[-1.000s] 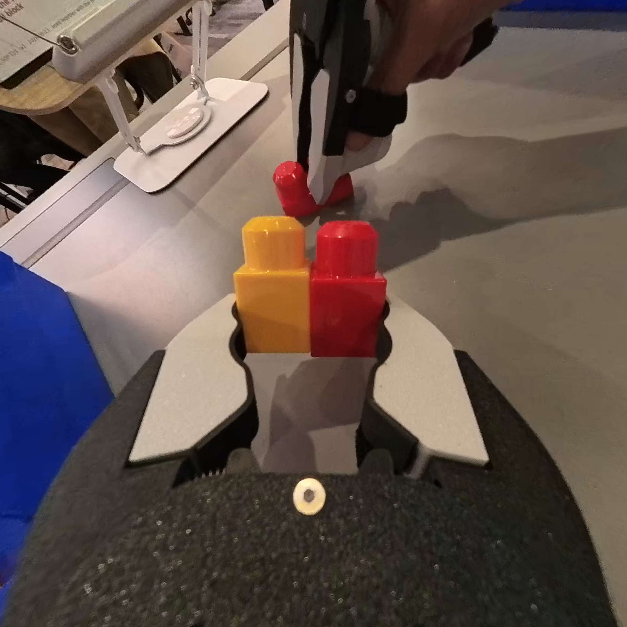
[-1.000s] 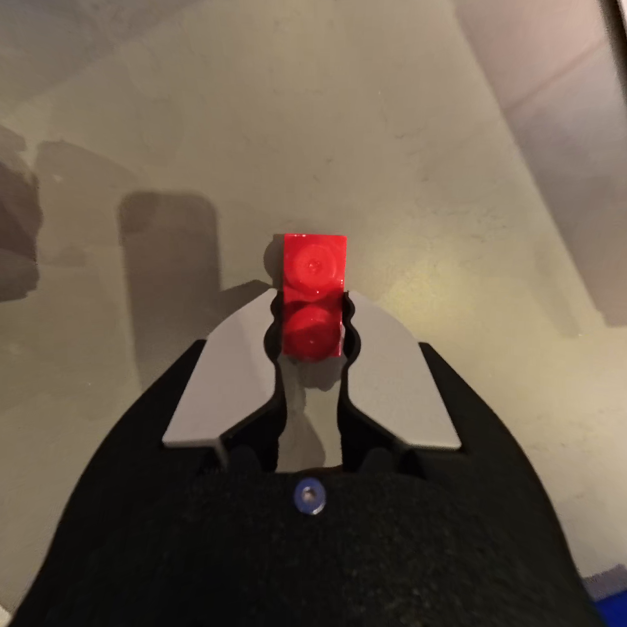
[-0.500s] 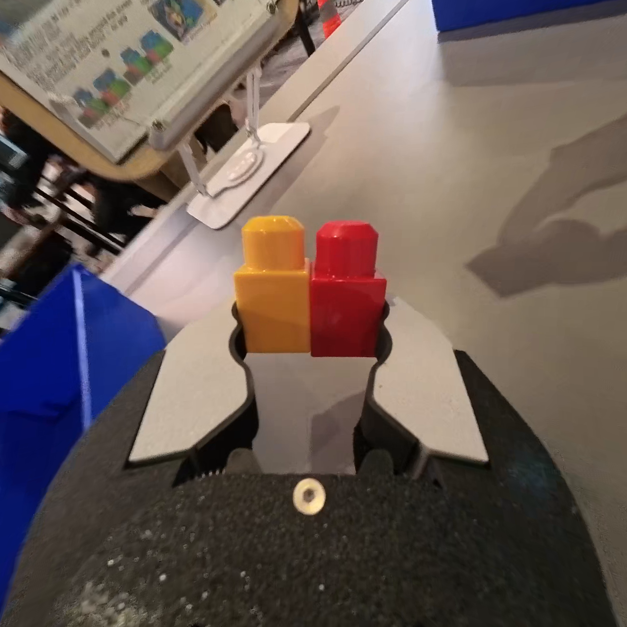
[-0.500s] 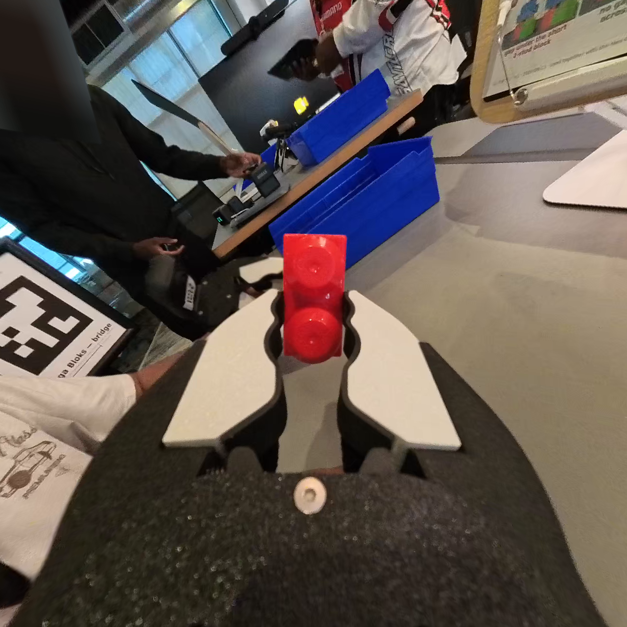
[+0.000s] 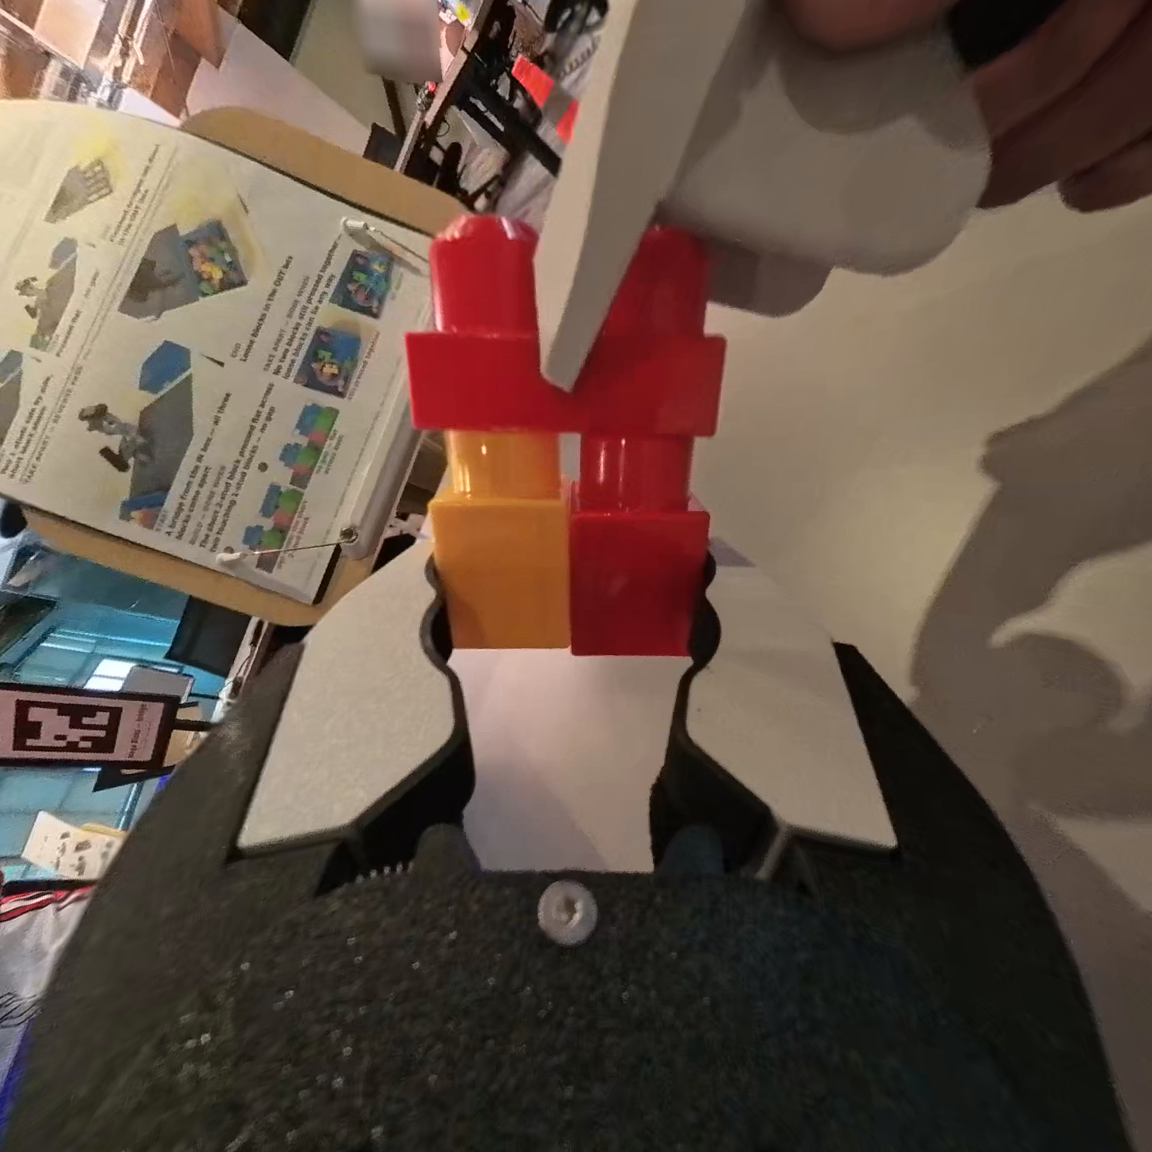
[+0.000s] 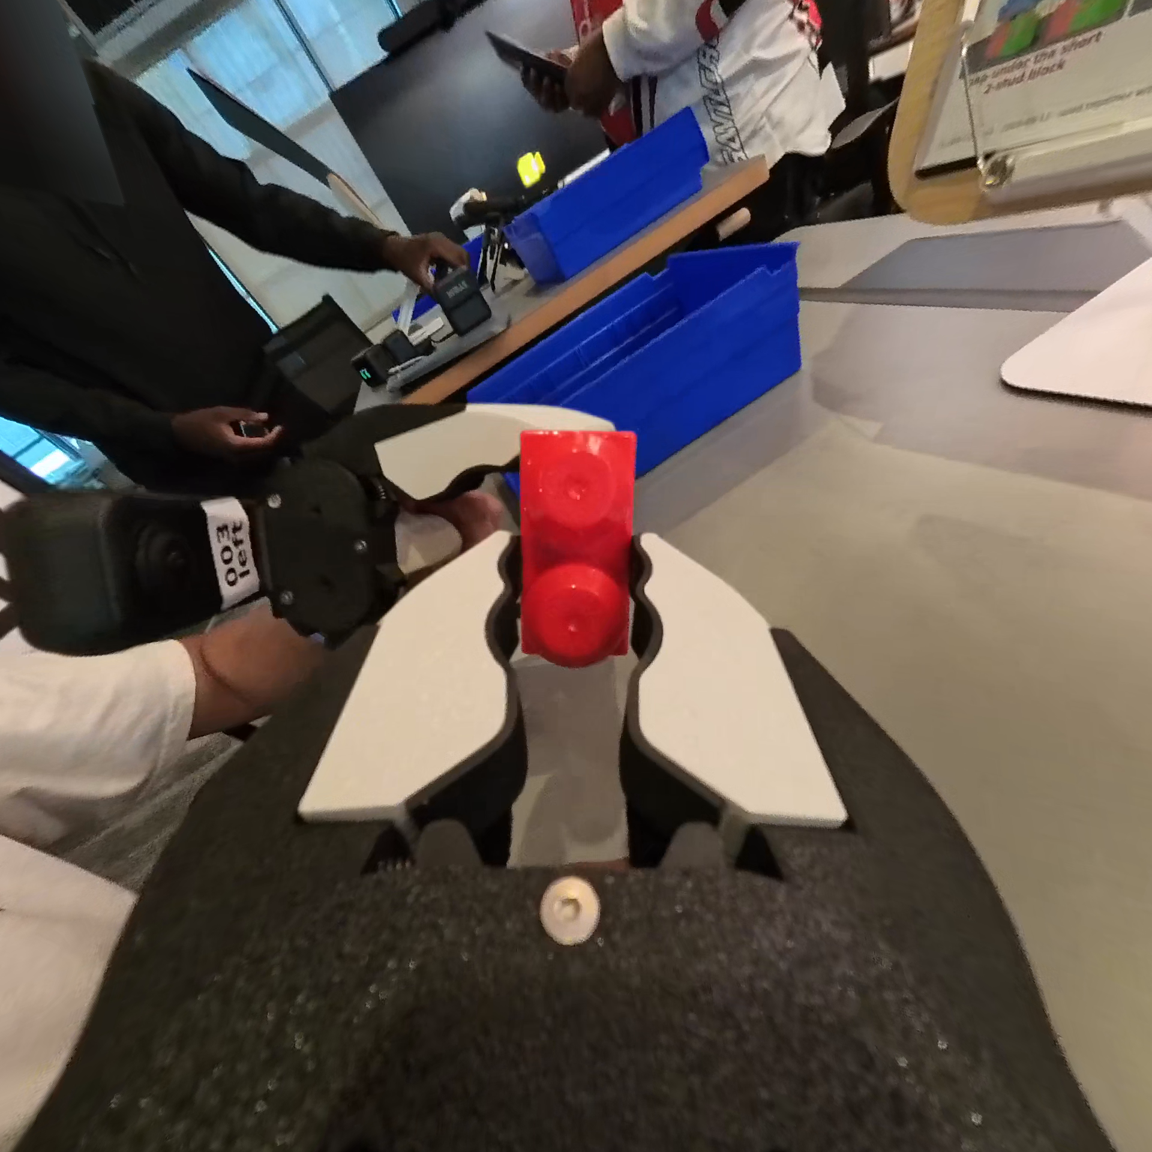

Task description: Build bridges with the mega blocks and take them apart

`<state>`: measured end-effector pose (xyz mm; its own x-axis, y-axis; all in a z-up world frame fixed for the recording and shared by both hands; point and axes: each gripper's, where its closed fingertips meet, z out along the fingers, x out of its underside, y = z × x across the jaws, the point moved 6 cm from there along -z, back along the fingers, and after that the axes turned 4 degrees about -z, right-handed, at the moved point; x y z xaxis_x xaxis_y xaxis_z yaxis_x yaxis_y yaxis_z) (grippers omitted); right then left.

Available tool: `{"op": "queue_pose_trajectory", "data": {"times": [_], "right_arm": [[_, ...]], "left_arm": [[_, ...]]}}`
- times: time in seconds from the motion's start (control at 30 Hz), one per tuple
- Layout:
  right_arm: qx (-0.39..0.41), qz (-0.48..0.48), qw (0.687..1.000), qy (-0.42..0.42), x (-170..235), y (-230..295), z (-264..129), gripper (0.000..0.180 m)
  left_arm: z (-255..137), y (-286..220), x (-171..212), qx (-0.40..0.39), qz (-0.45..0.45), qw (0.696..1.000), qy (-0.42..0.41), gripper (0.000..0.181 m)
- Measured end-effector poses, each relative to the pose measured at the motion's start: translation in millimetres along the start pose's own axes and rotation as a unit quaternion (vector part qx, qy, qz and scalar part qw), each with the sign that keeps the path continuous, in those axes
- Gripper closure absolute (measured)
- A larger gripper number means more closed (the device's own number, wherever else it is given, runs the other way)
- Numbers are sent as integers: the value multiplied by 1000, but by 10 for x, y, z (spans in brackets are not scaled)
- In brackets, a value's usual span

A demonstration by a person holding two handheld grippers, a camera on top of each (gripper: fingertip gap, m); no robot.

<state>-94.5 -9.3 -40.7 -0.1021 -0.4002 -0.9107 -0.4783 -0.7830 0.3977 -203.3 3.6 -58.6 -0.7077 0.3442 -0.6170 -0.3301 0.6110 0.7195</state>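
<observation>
In the left wrist view my left gripper (image 5: 570, 586) is shut on an orange one-stud block (image 5: 502, 573) and a red one-stud block (image 5: 636, 580), held side by side with studs pointing away. A red two-stud block (image 5: 492, 380) lies across both studs, which show beneath it. The right gripper's finger (image 5: 598, 187) comes in from above and clamps that block. In the right wrist view my right gripper (image 6: 573, 592) is shut on the red two-stud block (image 6: 576, 542). The left gripper (image 6: 449, 449) reaches in from the left behind it. The two lower blocks are hidden there.
The grey table (image 6: 935, 623) lies below both grippers. A blue bin (image 6: 654, 349) stands at its far edge. An instruction board (image 5: 187, 349) on a white stand base (image 6: 1091, 349) is at the back. People (image 6: 124, 280) stand at another table behind.
Both grippers rose off the table and came together. The red two-stud block, lifted from the table by the right gripper, now rests on the studs of the orange and red blocks.
</observation>
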Motion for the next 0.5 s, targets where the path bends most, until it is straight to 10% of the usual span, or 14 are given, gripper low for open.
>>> {"op": "queue_pose_trajectory", "data": {"times": [0.5], "right_arm": [[5, -20, 998, 53, 109, -81, -59, 147]], "left_arm": [[115, -144, -68, 0, 29, 1000, 10, 107]]}}
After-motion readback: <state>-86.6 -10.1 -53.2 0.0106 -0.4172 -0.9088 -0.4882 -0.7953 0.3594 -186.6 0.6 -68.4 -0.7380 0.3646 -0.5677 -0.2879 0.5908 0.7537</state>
